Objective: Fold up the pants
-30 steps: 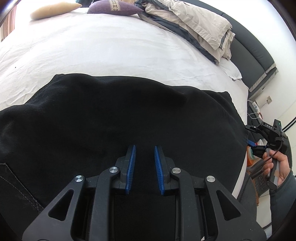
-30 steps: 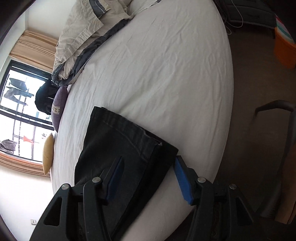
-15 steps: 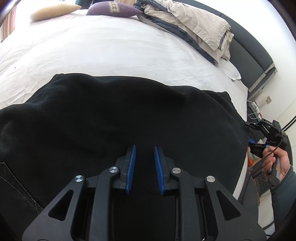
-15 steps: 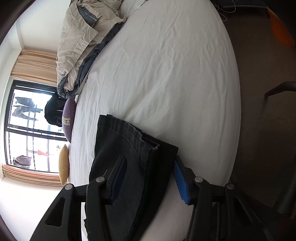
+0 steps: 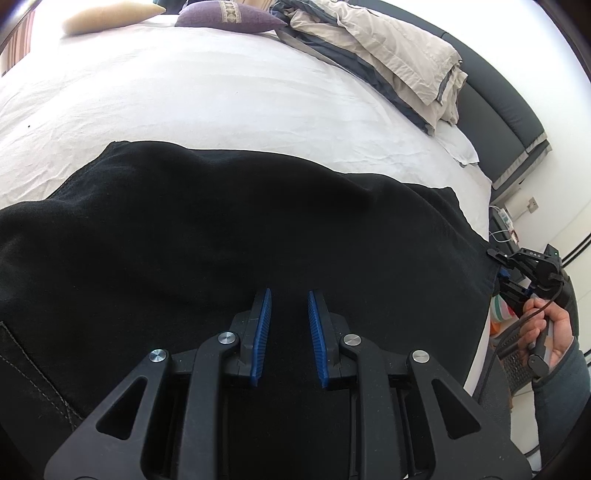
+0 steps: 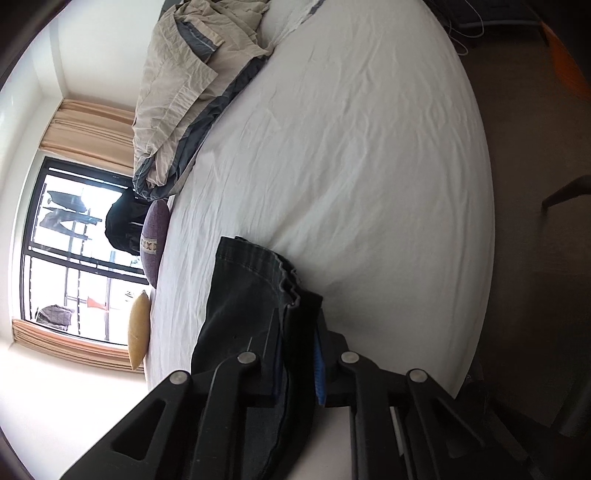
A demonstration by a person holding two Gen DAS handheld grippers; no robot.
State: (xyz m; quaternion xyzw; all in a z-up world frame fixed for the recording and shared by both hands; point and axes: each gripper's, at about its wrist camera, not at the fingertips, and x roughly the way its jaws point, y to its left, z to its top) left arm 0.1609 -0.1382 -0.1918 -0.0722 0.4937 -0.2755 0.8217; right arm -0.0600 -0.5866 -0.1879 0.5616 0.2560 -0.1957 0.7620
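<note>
Black pants [image 5: 258,229] lie across the near edge of the white bed [image 5: 221,92]. My left gripper [image 5: 290,295] sits low over their middle, its blue pads a narrow gap apart with black cloth filling that gap. In the right wrist view the stitched hem end of the pants [image 6: 243,295] is bunched between the jaws of my right gripper [image 6: 297,321], which are closing on it. In the left wrist view that right gripper [image 5: 517,273] shows at the pants' right end, held by a hand [image 5: 554,332].
Rumpled beige and grey bedding [image 5: 399,55] is heaped by the dark headboard [image 5: 498,110]. A purple cushion [image 5: 229,16] and a cream pillow [image 5: 107,16] lie at the far side. A window [image 6: 66,258] is beyond; dark floor [image 6: 535,258] runs beside the bed.
The right gripper's jaws went from wide apart to pinched on the pants' hem, which has bunched up. The right view tilted a little. The left gripper kept still.
</note>
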